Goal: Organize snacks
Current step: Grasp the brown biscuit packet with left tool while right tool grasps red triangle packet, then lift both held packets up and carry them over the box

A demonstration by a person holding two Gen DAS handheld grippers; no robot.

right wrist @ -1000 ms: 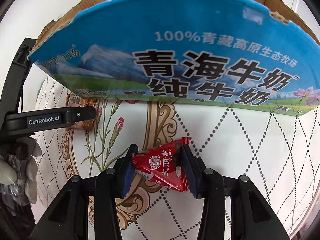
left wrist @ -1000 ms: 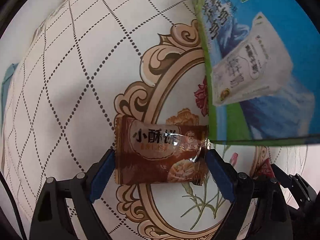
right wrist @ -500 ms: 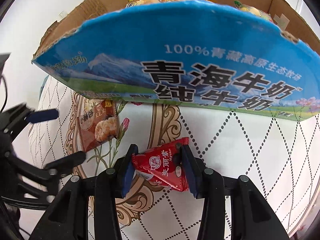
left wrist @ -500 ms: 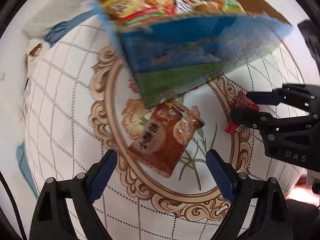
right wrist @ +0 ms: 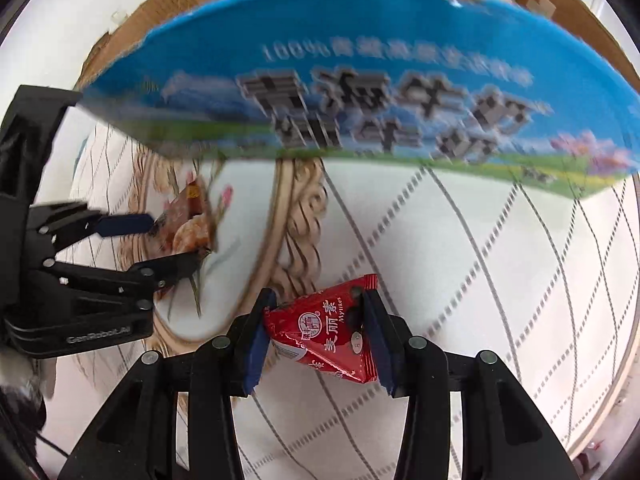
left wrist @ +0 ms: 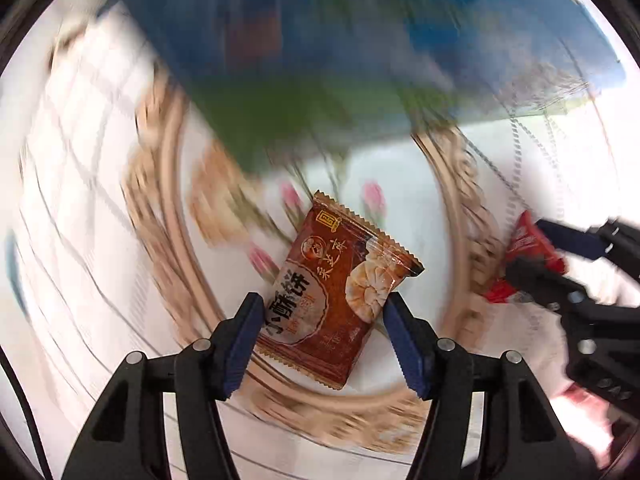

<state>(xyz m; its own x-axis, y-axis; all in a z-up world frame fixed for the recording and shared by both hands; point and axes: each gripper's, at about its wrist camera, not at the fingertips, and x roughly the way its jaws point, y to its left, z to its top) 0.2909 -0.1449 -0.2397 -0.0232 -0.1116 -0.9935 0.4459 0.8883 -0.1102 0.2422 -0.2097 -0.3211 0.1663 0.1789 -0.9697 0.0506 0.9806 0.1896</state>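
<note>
A brown biscuit packet [left wrist: 336, 292] sits between the blue pads of my left gripper [left wrist: 324, 308], whose jaws are closing and touch both of its sides. It stays sharp while the tablecloth behind blurs. The right wrist view shows that left gripper [right wrist: 176, 240] at the left, pinching the brown packet [right wrist: 188, 228]. My right gripper [right wrist: 319, 298] is shut on a red triangular snack packet [right wrist: 332, 336] just above the cloth. That red packet [left wrist: 528, 248] also shows at the right of the left wrist view. The blue milk carton box [right wrist: 360, 100] with snacks inside stands behind both.
A white tablecloth [right wrist: 480, 260] with dotted diamonds and a tan ornate oval frame covers the table. The box's blue and green wall [left wrist: 360, 40] looms close over the left gripper. The table's round edge [right wrist: 624, 380] curves at the right.
The left gripper's jaws have narrowed from wide apart onto the brown packet, and the gripper has rolled and shifted. The right gripper keeps the red packet, with the box wall slightly nearer.
</note>
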